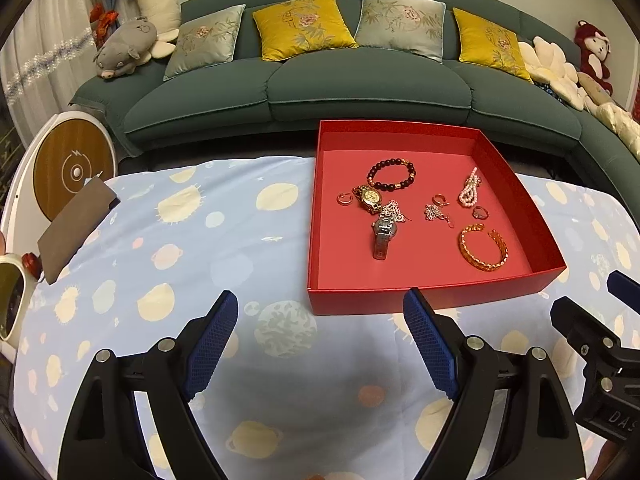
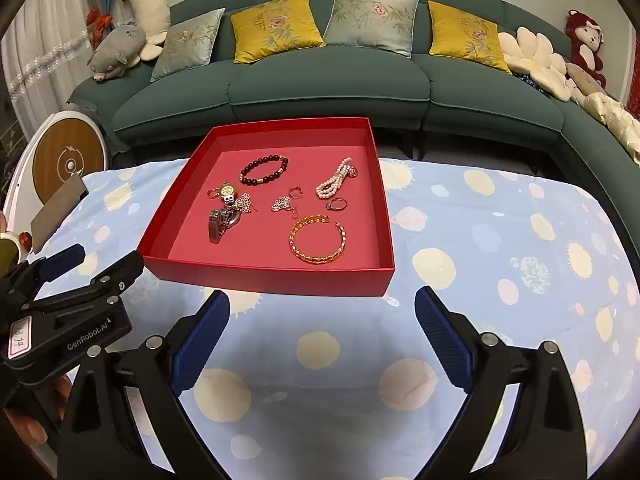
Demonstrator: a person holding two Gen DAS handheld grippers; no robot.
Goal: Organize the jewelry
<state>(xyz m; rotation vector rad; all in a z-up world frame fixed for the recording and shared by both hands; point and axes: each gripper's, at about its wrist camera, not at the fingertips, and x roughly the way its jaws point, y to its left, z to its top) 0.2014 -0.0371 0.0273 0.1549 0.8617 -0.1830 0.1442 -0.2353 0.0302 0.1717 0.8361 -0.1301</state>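
Planet-print tablecloth (image 2: 480,240), red tray (image 2: 264,278) and brown pouch (image 1: 76,228) on it

Two handheld grippers, built alike. Left gripper (image 1: 316,344): black moulded arms, fingers (image 1: 208,344) faced with blue, finely ribbed pads, round silver screws at the pivots. Right gripper (image 2: 322,340): same black frame, same blue ribbed pads on the fingers (image 2: 444,344), same silver fasteners. Seen from the right wrist, left body stamped "GenRobot.AI" in white, with a small pale label bearing handwritten digits. Seen from the left wrist, right body lettered "DAS" in part, black screws showing.
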